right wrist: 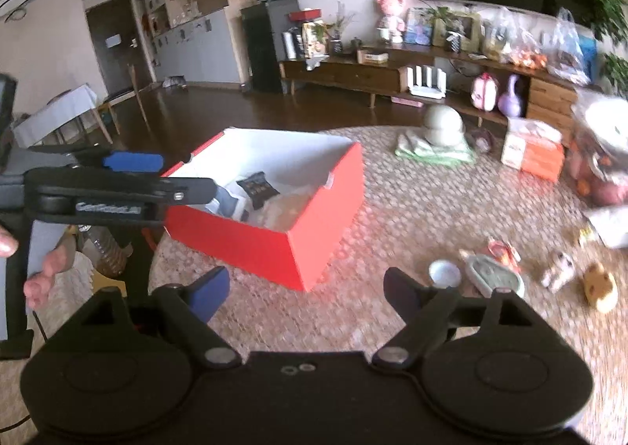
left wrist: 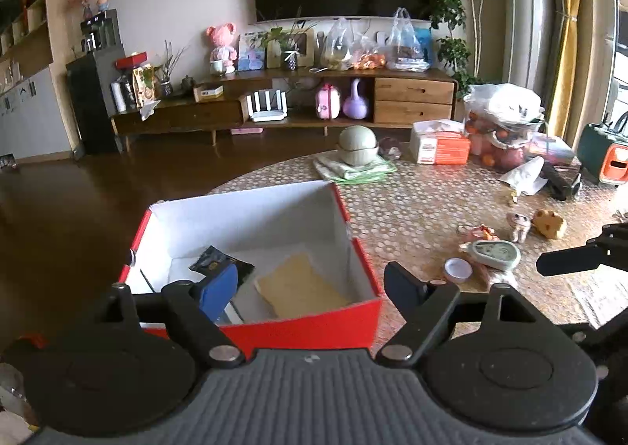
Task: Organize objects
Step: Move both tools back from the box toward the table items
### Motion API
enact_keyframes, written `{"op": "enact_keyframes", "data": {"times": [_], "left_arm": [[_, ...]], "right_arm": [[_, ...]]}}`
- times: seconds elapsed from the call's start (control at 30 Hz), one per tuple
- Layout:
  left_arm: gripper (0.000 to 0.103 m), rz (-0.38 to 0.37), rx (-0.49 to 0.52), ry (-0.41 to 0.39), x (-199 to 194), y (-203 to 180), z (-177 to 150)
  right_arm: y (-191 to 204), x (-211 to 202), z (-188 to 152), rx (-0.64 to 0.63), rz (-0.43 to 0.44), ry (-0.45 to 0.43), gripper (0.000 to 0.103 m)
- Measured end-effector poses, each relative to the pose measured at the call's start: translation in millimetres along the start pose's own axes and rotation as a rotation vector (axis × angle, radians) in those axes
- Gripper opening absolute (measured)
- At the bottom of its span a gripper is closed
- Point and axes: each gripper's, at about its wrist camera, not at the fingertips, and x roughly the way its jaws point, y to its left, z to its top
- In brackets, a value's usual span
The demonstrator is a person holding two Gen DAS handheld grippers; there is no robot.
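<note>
A: The left gripper [left wrist: 310, 284] hangs over the near edge of the red box [left wrist: 306, 327], jaws spread wide, nothing between them. One blue-padded finger sits above the box's inside, the other above the table just to the right of its wall.

B: And what lies in the box?

A: From the left: a small dark packet [left wrist: 221, 260] tilted against the white lining, then a flat tan sheet [left wrist: 298, 284] on the bottom.

B: Further right, on the patterned table [left wrist: 412, 209]?

A: A little cluster, well apart from the box — a white cap [left wrist: 457, 270], a pale green oval case [left wrist: 496, 254] touching it or nearly so, a small pink figure [left wrist: 518, 225], and a yellow toy [left wrist: 549, 223] at the far right.

B: The other tool?

A: The right gripper [right wrist: 306, 288] is open wide too — empty, above bare table between the box and that cluster. In its view the left gripper reaches in from the left over the box corner, and a person's hand [right wrist: 43, 276] shows at the left edge.
</note>
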Motion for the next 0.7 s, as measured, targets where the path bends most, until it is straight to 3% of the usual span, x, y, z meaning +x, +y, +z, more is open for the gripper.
{"op": "enact_keyframes", "data": {"times": [0.43,0.57,0.7], "left_arm": [[0.087,-0.104,-0.017,0.006,-2.0,-63.0,-30.8],[0.101,-0.135,-0.01,0.005,2.5,-82.1,-35.1],[0.102,-0.156,-0.003,0.001,12.1,-101.0,-38.7]], "right_arm": [[-73.1,-31.6,-54.5,0.138,-0.121,-0.008,0.086],[-93.4,-37.2,-62.8,0.165,-0.151,-0.008,0.086],[-117.1,-44.6,-65.4,0.183,-0.197,-0.019,0.086]]}}
